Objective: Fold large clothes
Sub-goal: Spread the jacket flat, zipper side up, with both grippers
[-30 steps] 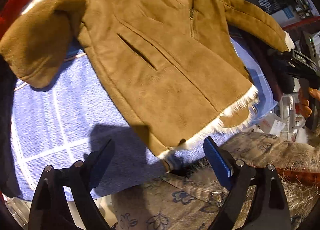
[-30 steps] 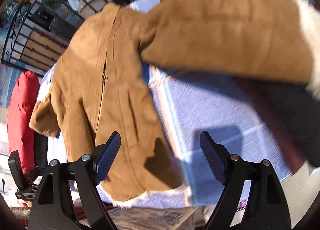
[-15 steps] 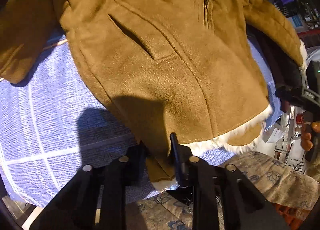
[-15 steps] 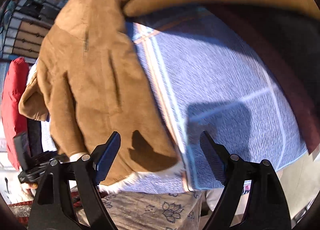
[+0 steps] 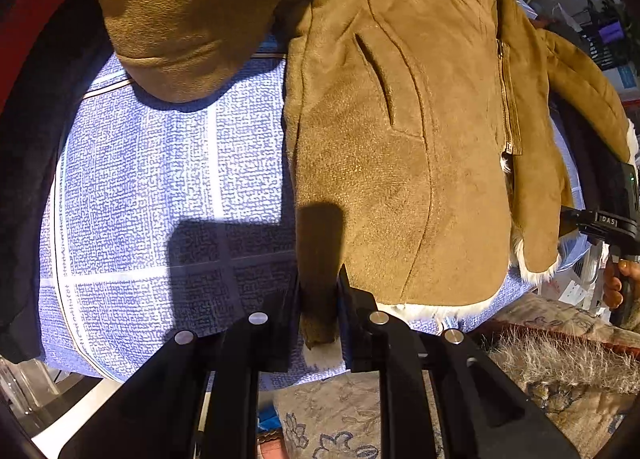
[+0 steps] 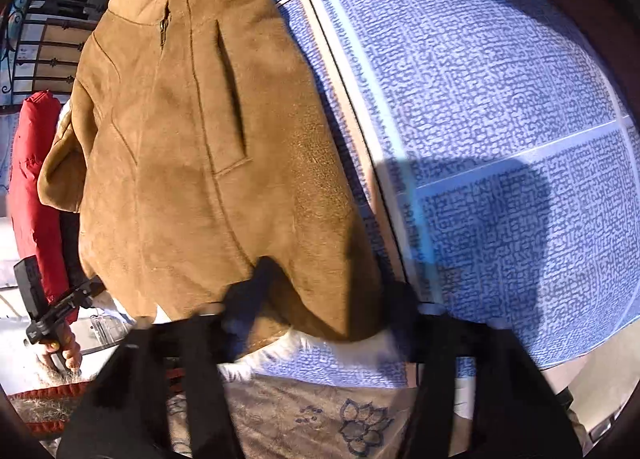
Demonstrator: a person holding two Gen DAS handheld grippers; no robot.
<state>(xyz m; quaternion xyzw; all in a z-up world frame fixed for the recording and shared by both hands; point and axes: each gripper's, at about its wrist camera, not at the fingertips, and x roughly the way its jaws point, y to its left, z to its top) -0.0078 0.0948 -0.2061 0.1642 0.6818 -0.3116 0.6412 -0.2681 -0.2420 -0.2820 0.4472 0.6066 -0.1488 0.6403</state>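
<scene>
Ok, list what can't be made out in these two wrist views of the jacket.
- Right wrist view: the right gripper is motion-blurred, so whether its pads press the tan jacket hem is unclear.
- Left wrist view: the jacket's collar is cut off by the top edge.
- Left wrist view: the left gripper covers the hem corner it pinches.
- Both views: the jacket hides the blue checked cloth beneath it.

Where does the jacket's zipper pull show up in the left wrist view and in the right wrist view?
Left wrist: the zipper pull sits right of centre, at the low end of the zip on the tan jacket.
Right wrist: it sits upper left, near the chest seam.
Shared landmark: the white fleece hem, just ahead of each claw.
</scene>
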